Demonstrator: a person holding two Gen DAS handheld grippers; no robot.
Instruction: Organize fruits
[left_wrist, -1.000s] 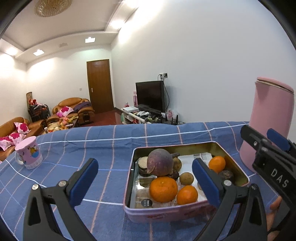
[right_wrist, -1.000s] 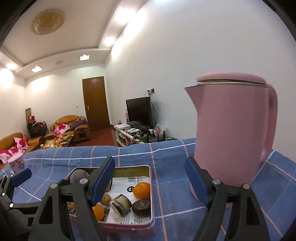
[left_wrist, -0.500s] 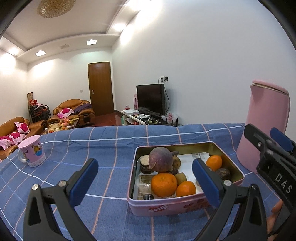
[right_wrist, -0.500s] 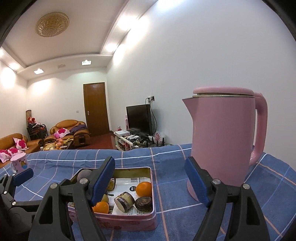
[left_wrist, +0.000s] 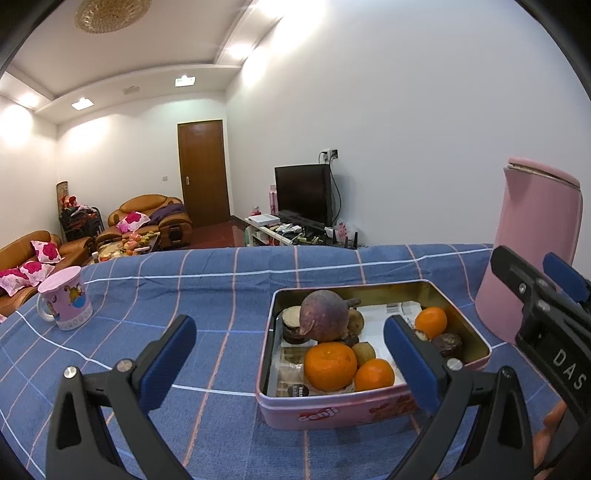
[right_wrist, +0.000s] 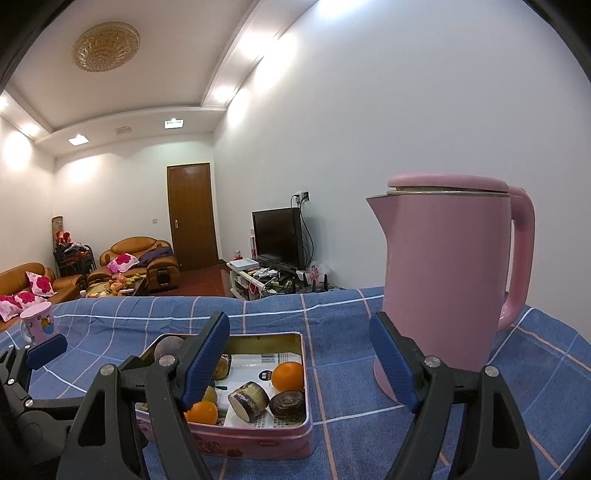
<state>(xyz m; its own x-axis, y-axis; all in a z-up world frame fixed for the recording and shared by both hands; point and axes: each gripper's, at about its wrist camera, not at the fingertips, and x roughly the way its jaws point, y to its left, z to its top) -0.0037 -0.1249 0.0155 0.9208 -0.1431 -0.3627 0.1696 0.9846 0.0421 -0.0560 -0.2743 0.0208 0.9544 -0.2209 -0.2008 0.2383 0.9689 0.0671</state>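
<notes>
Both my grippers hang wide and empty. The fruit lies in the pink tin (left_wrist: 364, 410), ahead and right of my left gripper (left_wrist: 288, 354), below-left of my right gripper (right_wrist: 299, 358); left looks nearer.

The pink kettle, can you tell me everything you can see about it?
The pink kettle is tall and smooth, maybe plastic, with a matte look. It has a flat pink lid, shut, with a thin metal-looking ring just under it, a pointed spout on the side toward the tin, and a big loop handle on the far side. It stands upright on the blue checked cloth, to the right of the tin and apart from it. Nothing holds it; the right gripper is open in front of it.
</notes>
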